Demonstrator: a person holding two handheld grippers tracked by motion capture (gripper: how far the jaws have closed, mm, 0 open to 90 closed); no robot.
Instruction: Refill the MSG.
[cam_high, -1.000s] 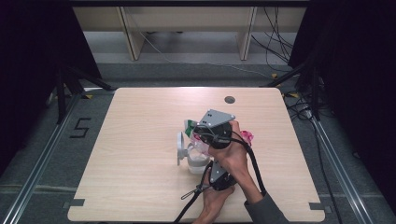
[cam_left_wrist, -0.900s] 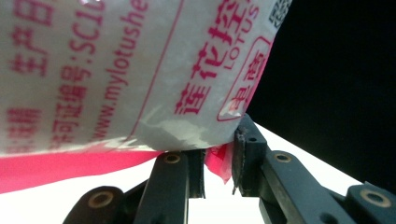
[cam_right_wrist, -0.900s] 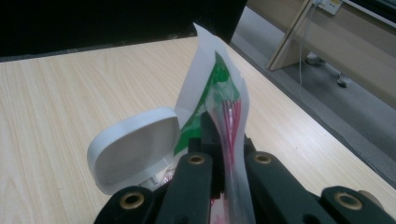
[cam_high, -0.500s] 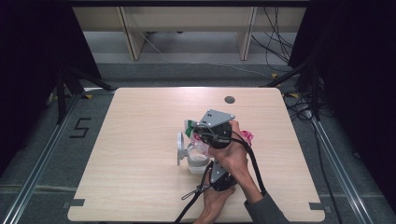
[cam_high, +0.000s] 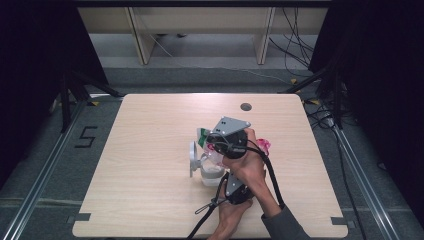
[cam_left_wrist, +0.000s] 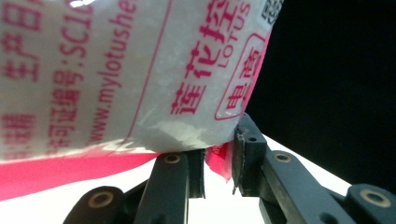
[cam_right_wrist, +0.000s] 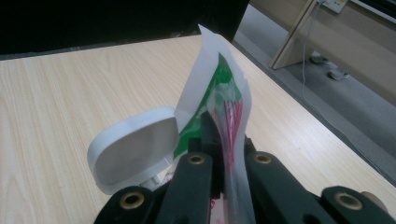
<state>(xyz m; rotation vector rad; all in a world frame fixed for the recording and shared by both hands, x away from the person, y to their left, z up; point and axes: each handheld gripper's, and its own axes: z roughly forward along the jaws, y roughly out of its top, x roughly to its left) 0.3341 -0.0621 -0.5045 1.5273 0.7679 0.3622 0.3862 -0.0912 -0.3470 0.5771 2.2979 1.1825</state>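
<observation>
Tabletop (cam_high: 150, 165) — light wood grain, with a dark round hole (cam_high: 245, 106) near its far edge.

Plastic bag (cam_left_wrist: 140, 70), translucent white with red printed lettering and a red bottom band, held up over the middle of the tabletop between the two hand-held grippers; its green-and-red printed top corner (cam_right_wrist: 219, 93) stands upright in the right gripper view.

White container (cam_high: 212, 172) sits on the tabletop directly under the bag, its round hinged lid (cam_right_wrist: 133, 151) flipped open and standing to one side.

Right hand-held gripper (cam_right_wrist: 224, 140) — jaws together, clamped on the bag's top edge.

Left hand-held gripper (cam_left_wrist: 219, 161) — jaws nearly together, pinching the bag's lower red corner between the pads.
</observation>
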